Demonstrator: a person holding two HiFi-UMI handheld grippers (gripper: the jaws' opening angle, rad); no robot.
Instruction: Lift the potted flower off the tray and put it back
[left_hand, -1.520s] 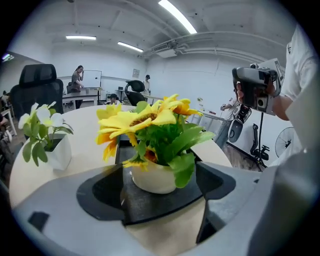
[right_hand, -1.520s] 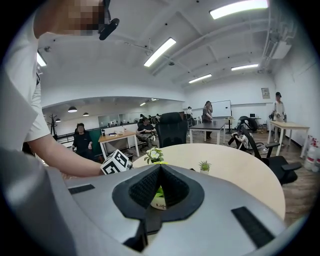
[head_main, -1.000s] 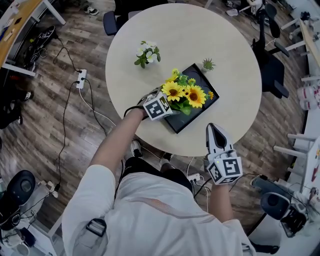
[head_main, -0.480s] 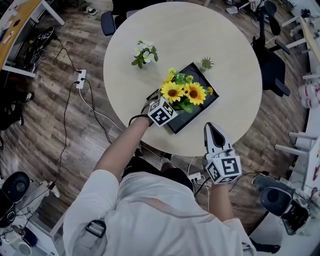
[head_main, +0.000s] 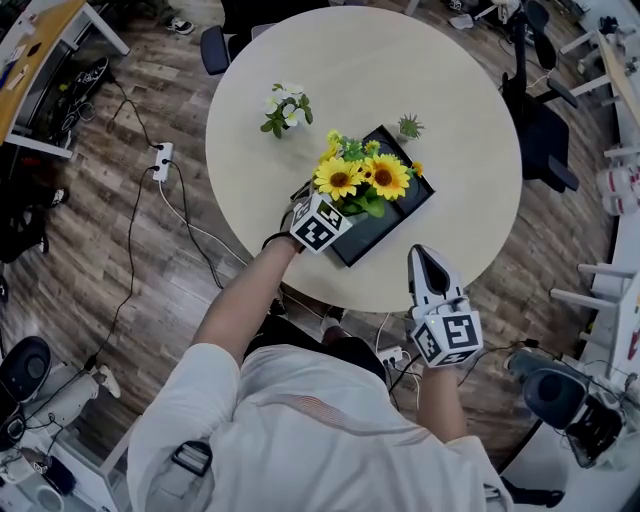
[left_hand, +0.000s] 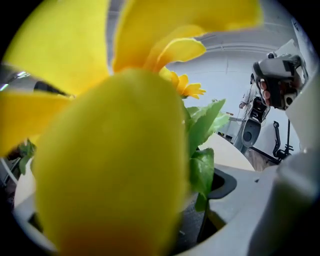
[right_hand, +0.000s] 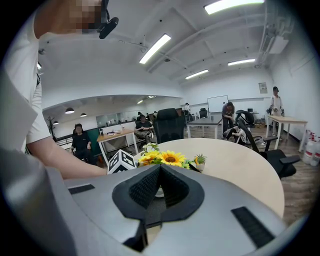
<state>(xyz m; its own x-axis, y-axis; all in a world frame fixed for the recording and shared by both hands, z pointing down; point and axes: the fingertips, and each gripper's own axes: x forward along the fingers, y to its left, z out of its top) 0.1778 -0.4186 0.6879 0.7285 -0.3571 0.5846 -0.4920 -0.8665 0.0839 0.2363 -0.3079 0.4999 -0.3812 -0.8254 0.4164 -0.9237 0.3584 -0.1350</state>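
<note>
The potted flower (head_main: 360, 178), a bunch of yellow sunflowers with green leaves, stands over the black tray (head_main: 398, 213) in the middle of the round table (head_main: 440, 90). My left gripper (head_main: 338, 208) reaches in under the blooms from the near left. Its jaws stand apart around the pot and appear shut on it. In the left gripper view a yellow bloom (left_hand: 110, 150) fills nearly everything, and one grey finger (left_hand: 290, 200) shows at the right. My right gripper (head_main: 430, 262) is shut and holds nothing. It hangs off the table's near edge, pointing at the flowers (right_hand: 170, 158).
A small green plant (head_main: 408, 126) stands at the tray's far corner. A white-flowered pot (head_main: 283, 108) sits on the table to the left. Office chairs (head_main: 545, 120) stand round the table, and a power strip with cables (head_main: 160, 155) lies on the floor at the left.
The sunflowers have shifted slightly up and left over the tray, while the left gripper's cube has drawn back a little toward me. The right gripper has not moved.
</note>
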